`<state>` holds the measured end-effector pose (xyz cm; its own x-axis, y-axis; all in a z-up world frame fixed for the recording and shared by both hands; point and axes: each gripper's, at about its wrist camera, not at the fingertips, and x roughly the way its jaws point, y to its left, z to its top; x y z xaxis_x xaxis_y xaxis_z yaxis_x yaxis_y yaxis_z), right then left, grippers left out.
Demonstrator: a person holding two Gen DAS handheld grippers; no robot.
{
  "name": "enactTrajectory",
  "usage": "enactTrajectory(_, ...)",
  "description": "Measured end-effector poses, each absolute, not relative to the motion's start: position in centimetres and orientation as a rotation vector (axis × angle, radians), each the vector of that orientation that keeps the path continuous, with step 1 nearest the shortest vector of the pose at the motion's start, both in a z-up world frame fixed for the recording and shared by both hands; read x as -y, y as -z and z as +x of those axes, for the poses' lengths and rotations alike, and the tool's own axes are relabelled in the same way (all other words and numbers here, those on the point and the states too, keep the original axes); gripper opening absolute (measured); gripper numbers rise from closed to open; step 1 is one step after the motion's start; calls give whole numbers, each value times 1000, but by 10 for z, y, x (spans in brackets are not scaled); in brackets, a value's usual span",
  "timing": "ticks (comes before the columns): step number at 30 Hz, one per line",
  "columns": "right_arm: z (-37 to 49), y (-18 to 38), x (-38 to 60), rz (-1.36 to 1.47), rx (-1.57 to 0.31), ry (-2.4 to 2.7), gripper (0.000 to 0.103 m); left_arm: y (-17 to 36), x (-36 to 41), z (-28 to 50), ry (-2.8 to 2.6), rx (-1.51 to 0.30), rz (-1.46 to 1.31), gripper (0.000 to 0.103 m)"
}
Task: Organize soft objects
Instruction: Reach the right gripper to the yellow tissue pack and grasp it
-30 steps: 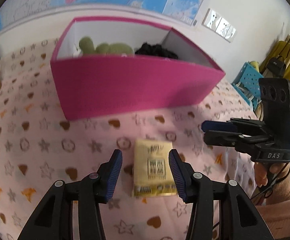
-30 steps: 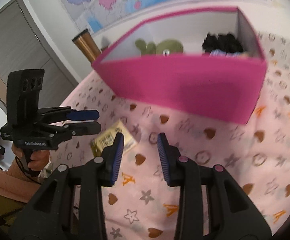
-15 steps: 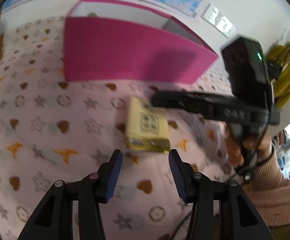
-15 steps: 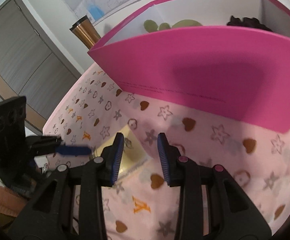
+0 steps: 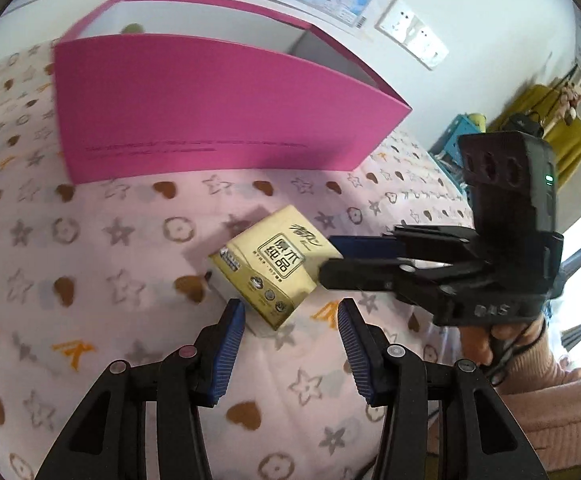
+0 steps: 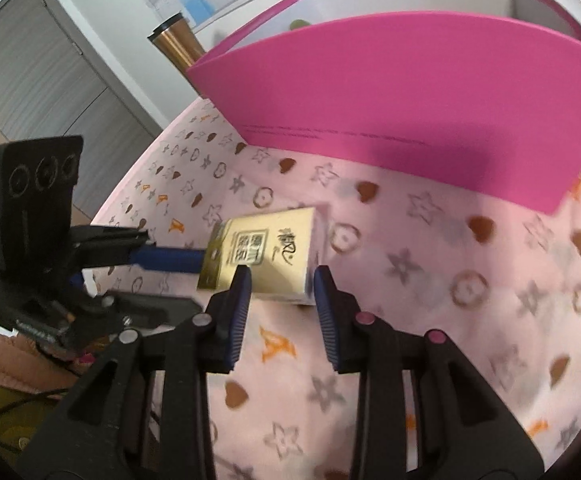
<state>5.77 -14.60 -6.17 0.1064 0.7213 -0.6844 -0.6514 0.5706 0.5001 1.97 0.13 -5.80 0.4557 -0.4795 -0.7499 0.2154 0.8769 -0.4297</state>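
Observation:
A yellow tissue pack (image 5: 274, 268) lies on the pink patterned cloth (image 5: 90, 280) in front of the pink box (image 5: 210, 108). My left gripper (image 5: 290, 324) is open, its fingers just short of the pack's near corner. My right gripper (image 6: 278, 284) is open, its fingers on either side of the pack's near end (image 6: 266, 248). In the left wrist view the right gripper's fingers (image 5: 366, 260) reach the pack's right edge. The pink box (image 6: 410, 108) holds a green soft toy (image 5: 132, 29), mostly hidden.
A copper tumbler (image 6: 178, 40) stands left of the box. A map and a wall socket (image 5: 410, 38) are behind it. A grey door (image 6: 42, 80) is at the left, and blue and yellow items (image 5: 530, 136) at the far right.
The right gripper has moved in to the tissue pack and now straddles its end. The pack has turned to a diagonal. The left gripper has drawn back and lowered.

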Motion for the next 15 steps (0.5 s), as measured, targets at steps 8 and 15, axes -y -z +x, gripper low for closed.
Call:
enactTrajectory(8,45,61,178,140,-1076,-958,36,65,17,38,491,-1023,-280,47)
enactTrajectory(15,54,62,192,212,-1053,-885,36,69,14,42,453,-1036,-286,38)
